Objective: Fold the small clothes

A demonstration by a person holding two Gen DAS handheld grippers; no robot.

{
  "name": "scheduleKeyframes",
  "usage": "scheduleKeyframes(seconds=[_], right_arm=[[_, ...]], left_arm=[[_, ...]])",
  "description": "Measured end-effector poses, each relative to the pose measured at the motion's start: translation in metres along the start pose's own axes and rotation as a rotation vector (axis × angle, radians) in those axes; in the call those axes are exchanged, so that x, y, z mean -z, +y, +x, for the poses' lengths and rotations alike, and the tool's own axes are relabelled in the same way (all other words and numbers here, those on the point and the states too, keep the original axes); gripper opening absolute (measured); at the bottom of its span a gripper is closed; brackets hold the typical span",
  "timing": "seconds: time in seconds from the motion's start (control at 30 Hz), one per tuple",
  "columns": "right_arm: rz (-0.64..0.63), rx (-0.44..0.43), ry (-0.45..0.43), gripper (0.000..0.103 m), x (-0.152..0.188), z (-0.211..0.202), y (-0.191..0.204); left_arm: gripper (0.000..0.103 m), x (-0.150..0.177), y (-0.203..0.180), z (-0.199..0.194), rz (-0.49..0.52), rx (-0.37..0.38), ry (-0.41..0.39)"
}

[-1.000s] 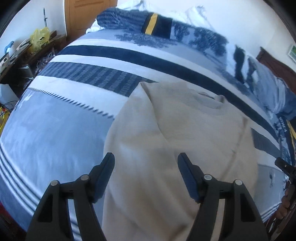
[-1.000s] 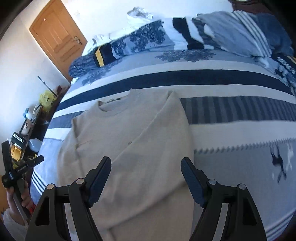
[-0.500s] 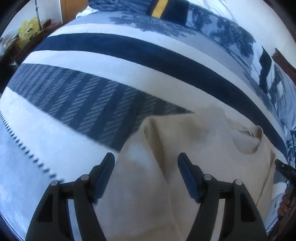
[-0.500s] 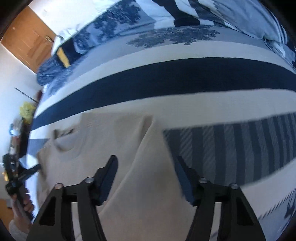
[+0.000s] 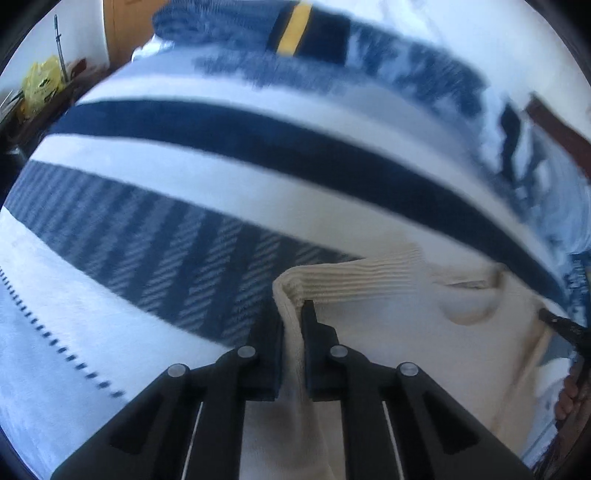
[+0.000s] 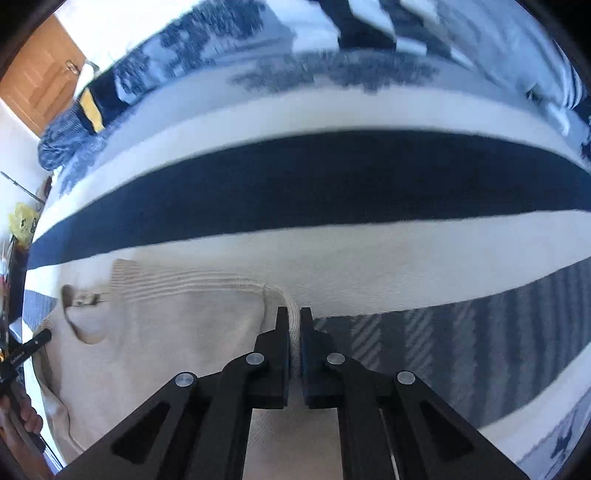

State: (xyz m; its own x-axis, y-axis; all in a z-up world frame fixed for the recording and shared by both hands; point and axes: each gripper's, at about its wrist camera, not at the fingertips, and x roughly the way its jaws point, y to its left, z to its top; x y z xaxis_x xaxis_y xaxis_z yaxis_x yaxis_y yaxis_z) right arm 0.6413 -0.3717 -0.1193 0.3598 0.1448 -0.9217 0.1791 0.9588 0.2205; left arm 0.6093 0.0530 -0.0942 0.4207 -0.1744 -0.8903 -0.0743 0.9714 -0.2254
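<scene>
A cream sweater (image 5: 406,350) lies on a striped bed, its sleeves folded in over the body and its neckline (image 5: 469,306) toward the far side. My left gripper (image 5: 293,314) is shut on the sweater's folded left edge near the ribbed cuff (image 5: 351,277). In the right wrist view the sweater (image 6: 166,343) shows again, and my right gripper (image 6: 294,317) is shut on its folded right edge beside the ribbed cuff (image 6: 184,284). The fabric bunches up between both pairs of fingers.
The bedspread (image 5: 184,177) has blue, white and navy stripes. A rolled blue quilt (image 5: 314,33) and pillows lie at the far end. A wooden door (image 6: 33,85) and a cluttered side table (image 5: 33,92) stand at the left.
Both grippers moved forward and down to the sweater's upper corners and closed from wide open onto the folded edges.
</scene>
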Motion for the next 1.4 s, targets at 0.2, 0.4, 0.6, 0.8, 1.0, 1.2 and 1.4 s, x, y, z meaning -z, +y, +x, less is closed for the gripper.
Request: scheduleKeyframes(seconds=[0.2,0.4,0.6,0.8,1.0,1.2,1.4], right_arm=[[-0.044,-0.077,-0.155,0.004,0.050,-0.110,-0.005],[-0.008,-0.158,-0.244,0.004,0.165,-0.213,-0.029],[0.095,-0.155,-0.195,0.004,0.317,-0.216,-0.054],[0.187,-0.150,-0.113,0.014,0.400,-0.168,-0.066],[0.259,-0.294,-0.145,0.069,0.443,-0.191,-0.074],[0.329,-0.431,-0.065,0.070,0.438,-0.179,-0.058],[0.493,-0.516,-0.013,0.073,0.426,-0.165,-0.058]], left_arm=[[0.009,0.055,0.008,-0.125,0.031,0.117,-0.132],[0.009,0.182,0.033,-0.215,0.019,0.155,-0.173],[0.010,0.303,0.067,-0.171,-0.065,0.100,-0.004],[0.025,0.366,0.084,-0.176,-0.092,0.076,0.041],[0.054,0.374,0.067,-0.206,-0.083,0.163,0.014],[0.054,0.355,0.071,-0.197,-0.268,0.235,0.090],[0.058,0.320,0.074,-0.171,-0.414,0.235,0.144]])
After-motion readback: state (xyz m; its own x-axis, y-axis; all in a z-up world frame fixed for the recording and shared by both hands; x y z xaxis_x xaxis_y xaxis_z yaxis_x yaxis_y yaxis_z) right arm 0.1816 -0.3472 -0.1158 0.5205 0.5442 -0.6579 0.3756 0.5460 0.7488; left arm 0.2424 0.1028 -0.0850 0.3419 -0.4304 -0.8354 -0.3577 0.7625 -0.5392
